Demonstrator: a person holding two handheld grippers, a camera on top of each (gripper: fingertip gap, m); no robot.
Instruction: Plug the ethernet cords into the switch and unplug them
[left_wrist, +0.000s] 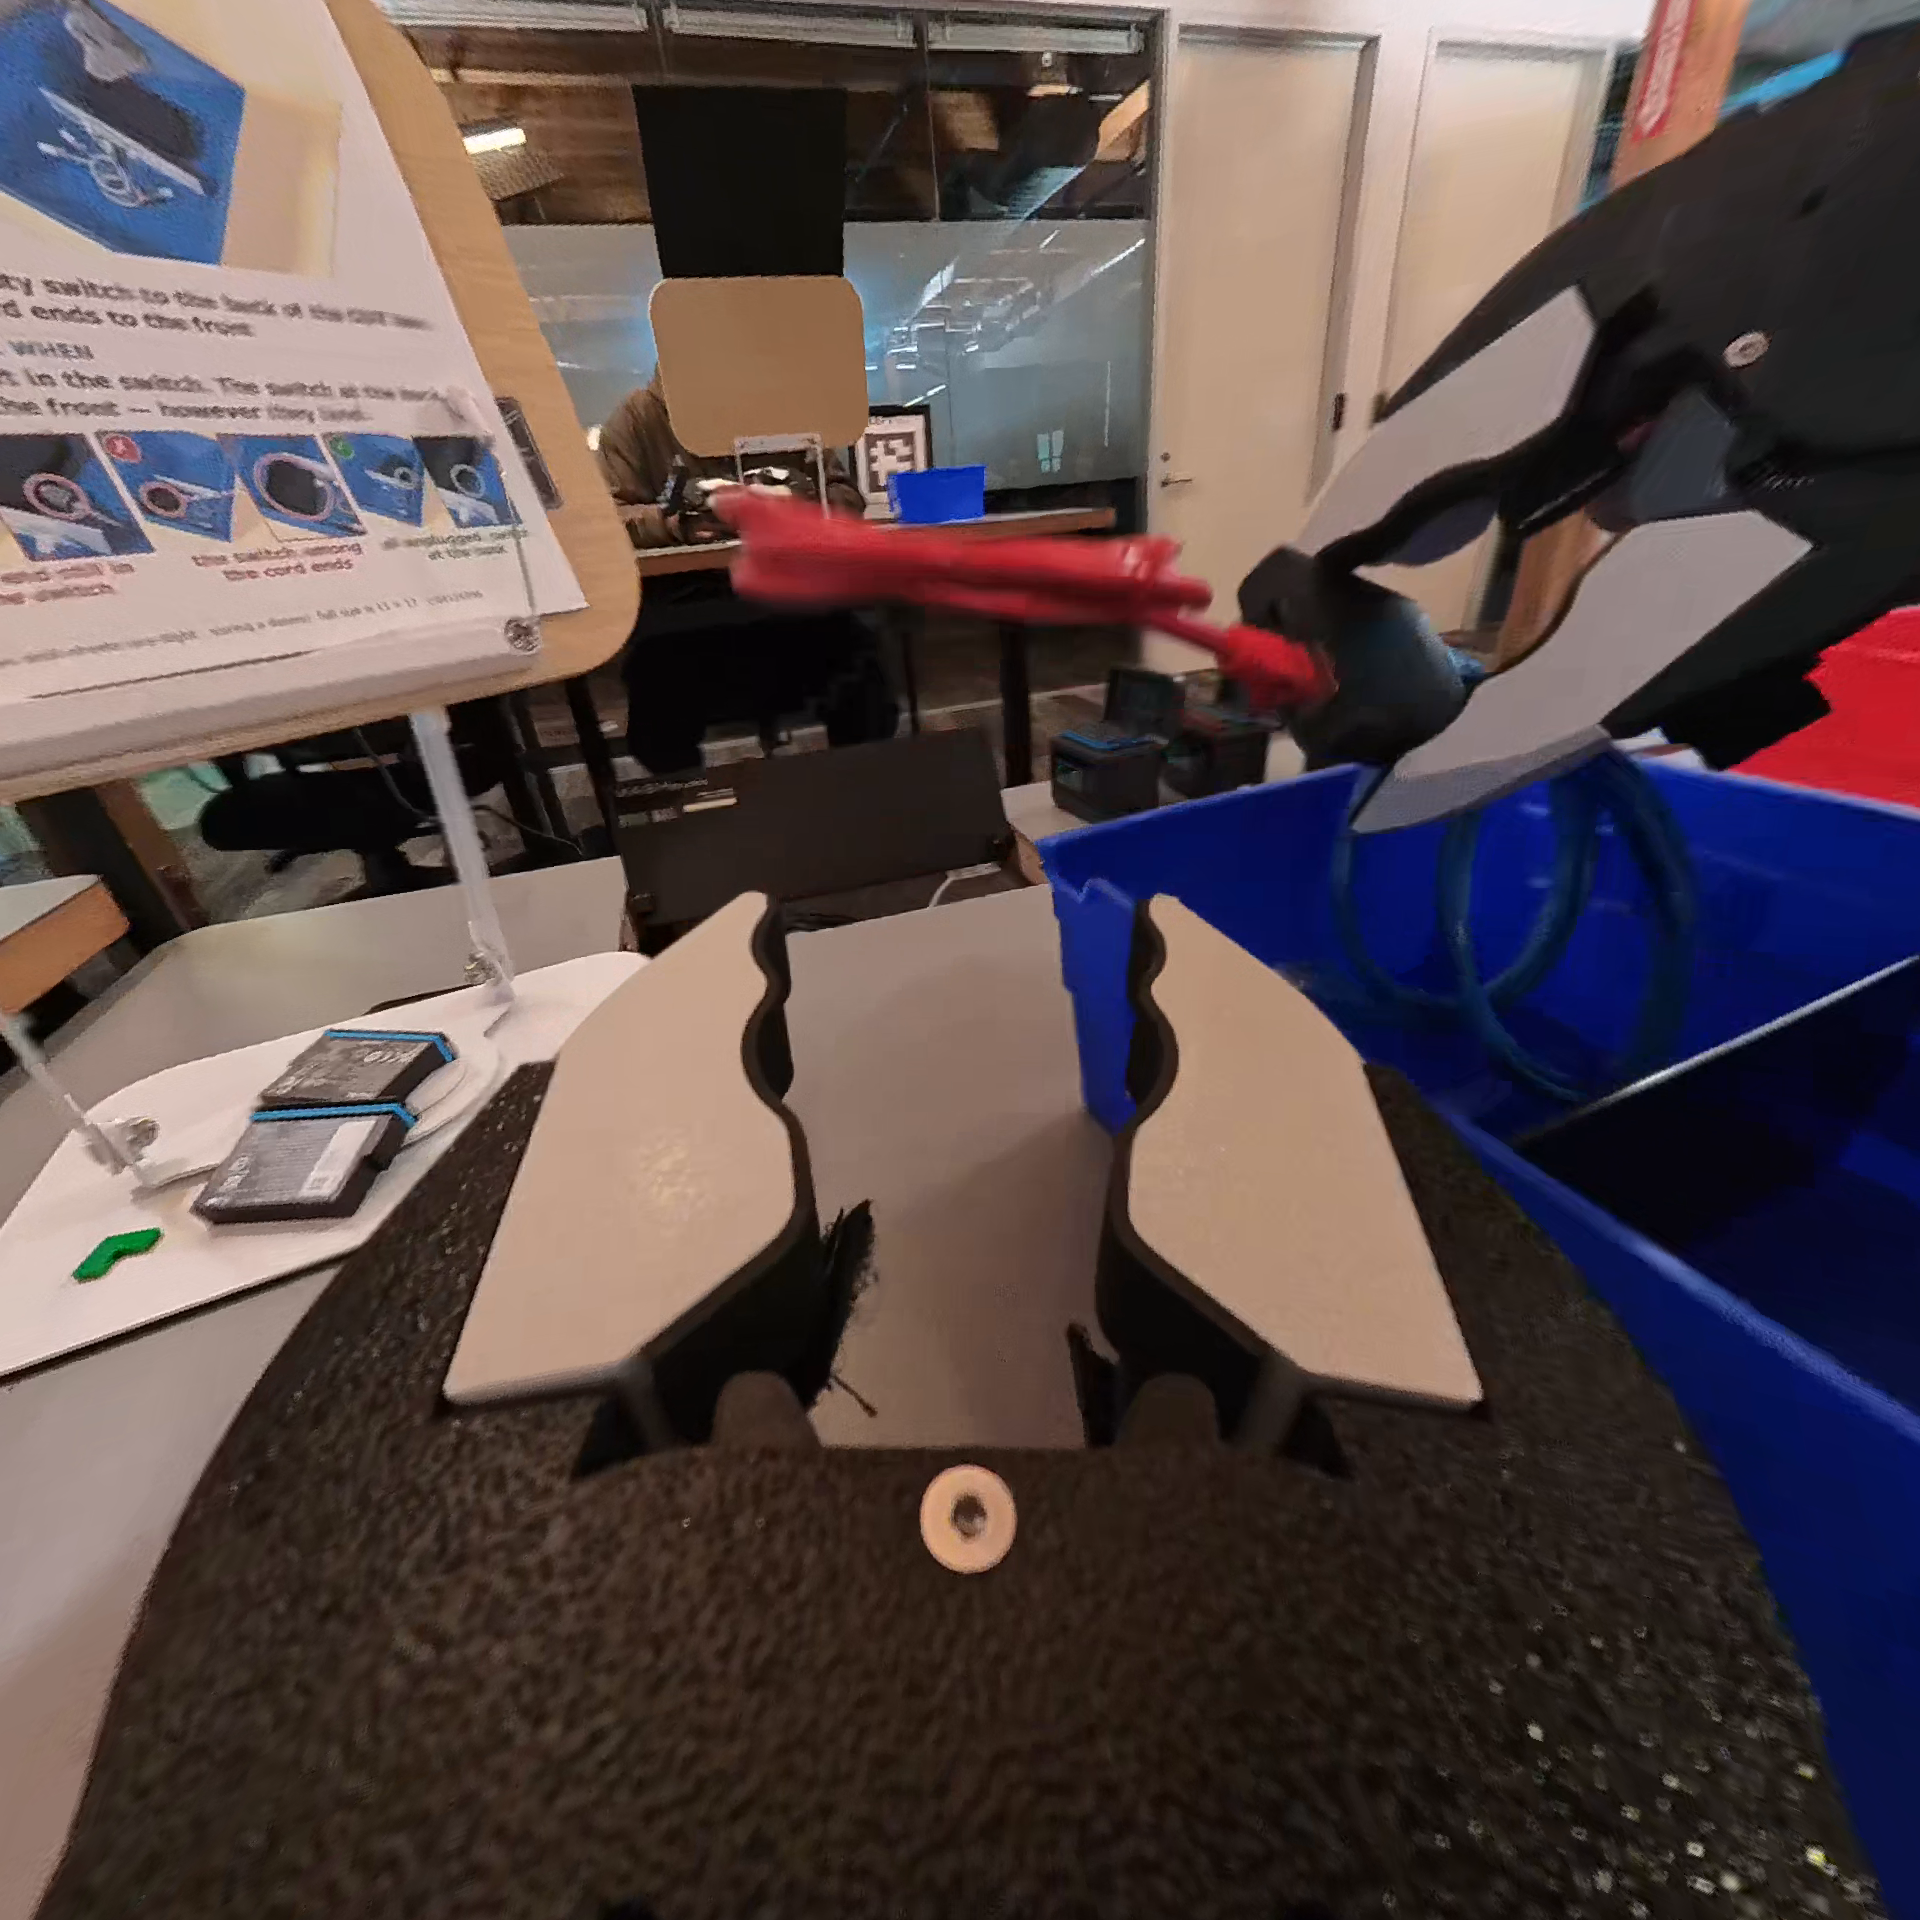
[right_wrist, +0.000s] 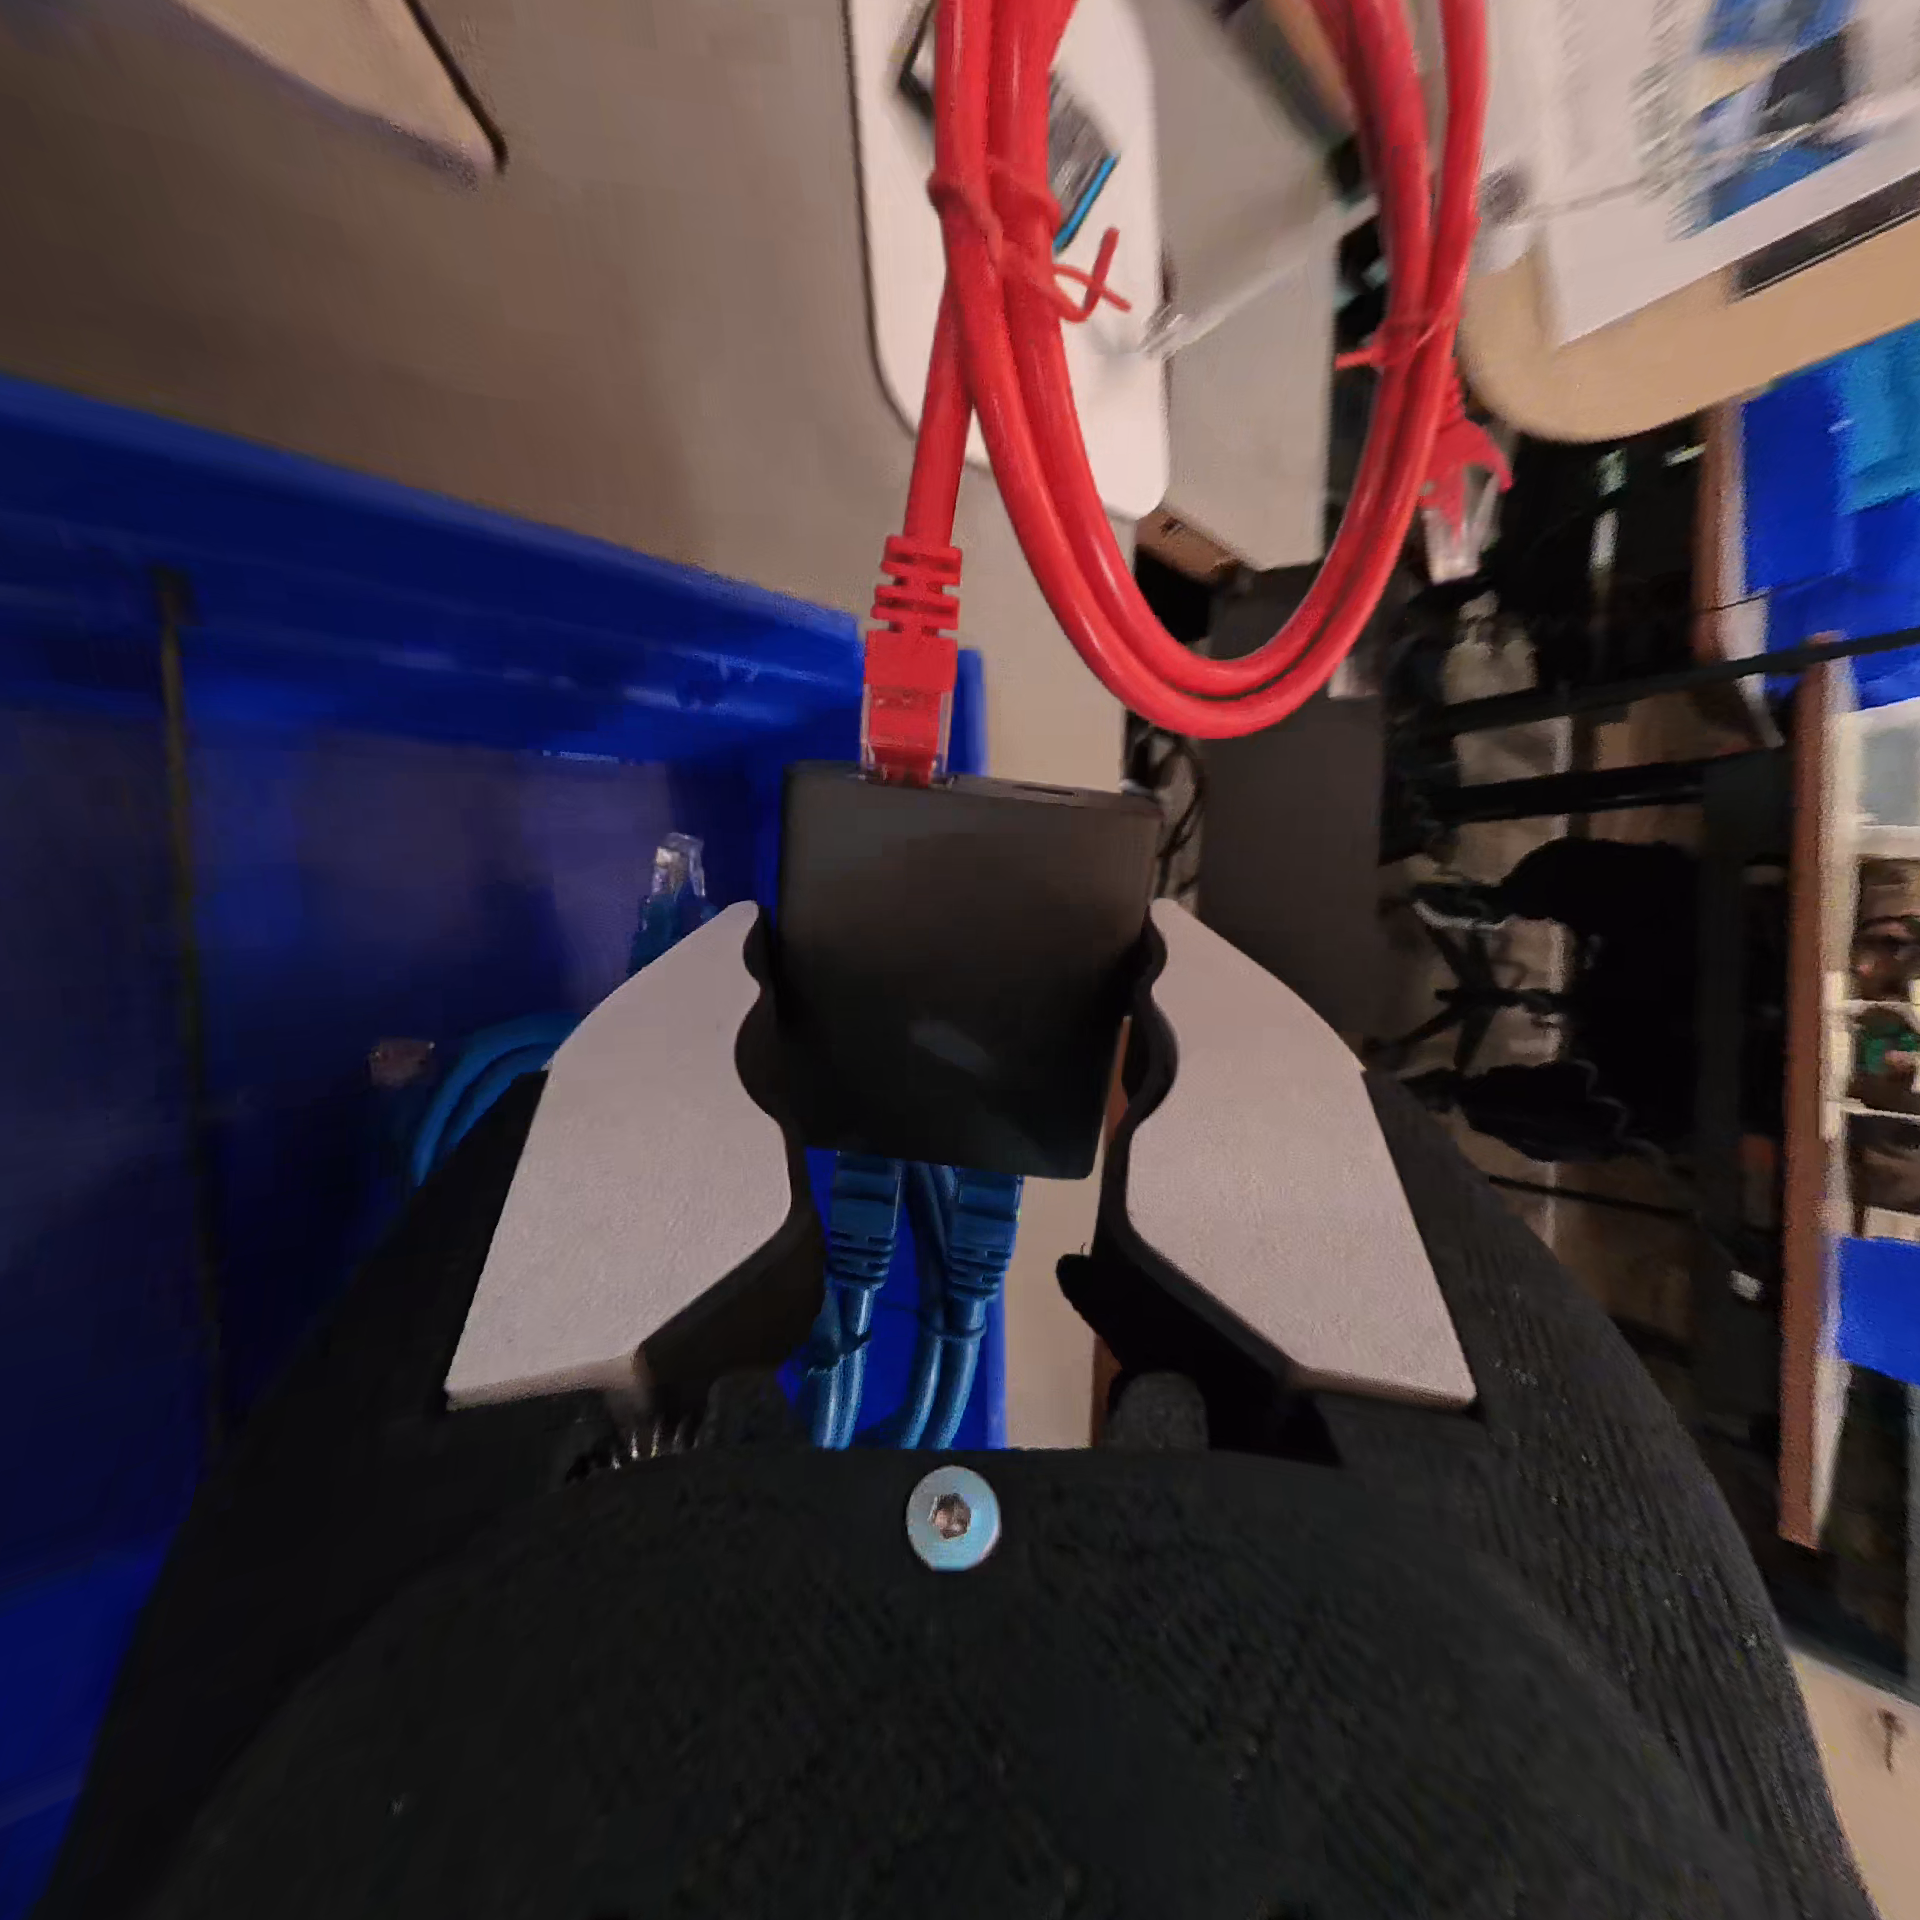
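My right gripper (right_wrist: 951, 935) is shut on a small black switch (right_wrist: 956, 1018), both pads pressing its sides. A red ethernet cord's plug (right_wrist: 909, 665) sits in the switch's far face, and the rest of the red cord (right_wrist: 1195, 416) is a tied bundle beyond it. Two blue cords (right_wrist: 862, 1216) are plugged into the near face. A loose blue plug (right_wrist: 675, 873) shows to the left. In the left wrist view the right gripper (left_wrist: 1340, 696) holds the switch (left_wrist: 1392, 665) above the blue bin (left_wrist: 1247, 914), with the red cord (left_wrist: 935, 561) sticking out leftward and blue cords (left_wrist: 1507, 935) hanging into the bin. My left gripper (left_wrist: 956, 997) is open and empty over the table.
An instruction sheet on a tilted board (left_wrist: 260, 416) stands at the left. Two black battery packs (left_wrist: 312, 1153) and a green piece (left_wrist: 114, 1252) lie on a white mat (left_wrist: 156, 1330). A black device (left_wrist: 810, 821) sits at the table's far edge. A person sits at a table behind.
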